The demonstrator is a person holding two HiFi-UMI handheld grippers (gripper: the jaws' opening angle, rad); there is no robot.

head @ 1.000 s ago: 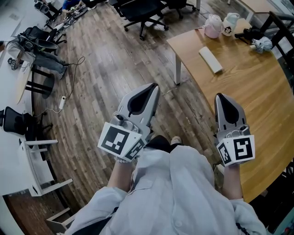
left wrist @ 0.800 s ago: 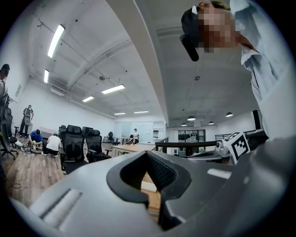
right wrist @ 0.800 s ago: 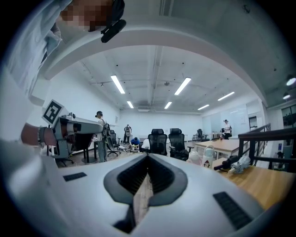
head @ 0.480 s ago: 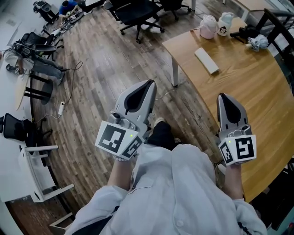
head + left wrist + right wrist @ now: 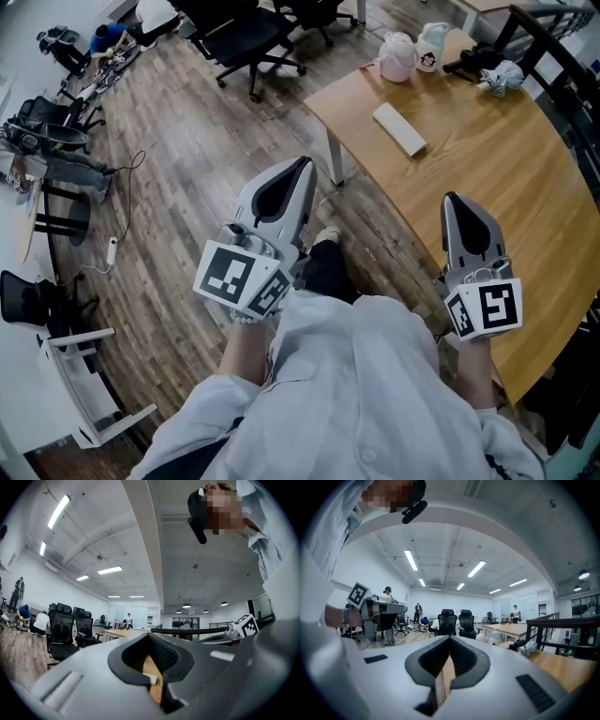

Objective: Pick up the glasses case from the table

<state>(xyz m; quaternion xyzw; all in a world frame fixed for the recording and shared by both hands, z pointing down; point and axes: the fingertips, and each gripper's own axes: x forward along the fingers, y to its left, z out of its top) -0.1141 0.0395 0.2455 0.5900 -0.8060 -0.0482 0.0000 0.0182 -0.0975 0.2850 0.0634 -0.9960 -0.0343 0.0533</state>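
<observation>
The glasses case [image 5: 399,129] is a flat white oblong lying on the wooden table [image 5: 487,178], near its far left edge. My left gripper [image 5: 302,162] is held level over the floor, short of the table's corner, with its jaws together and nothing in them. My right gripper [image 5: 455,198] hovers above the table's near part, well short of the case, and its jaws also meet at the tip with nothing held. In the left gripper view the left gripper [image 5: 150,634] shows closed jaws, and so does the right gripper [image 5: 450,638] in the right gripper view.
A pink bag-like thing [image 5: 397,56] and a white one [image 5: 431,47] stand at the table's far end, beside a black item and a grey bundle [image 5: 502,76]. Black office chairs [image 5: 239,37] stand beyond. A dark railing [image 5: 562,75] runs along the right. Table leg [image 5: 334,159].
The head view has shifted: the table and case have slid leftward in the picture. Both grippers have eased forward, the left one more, and their jaws have stayed together.
</observation>
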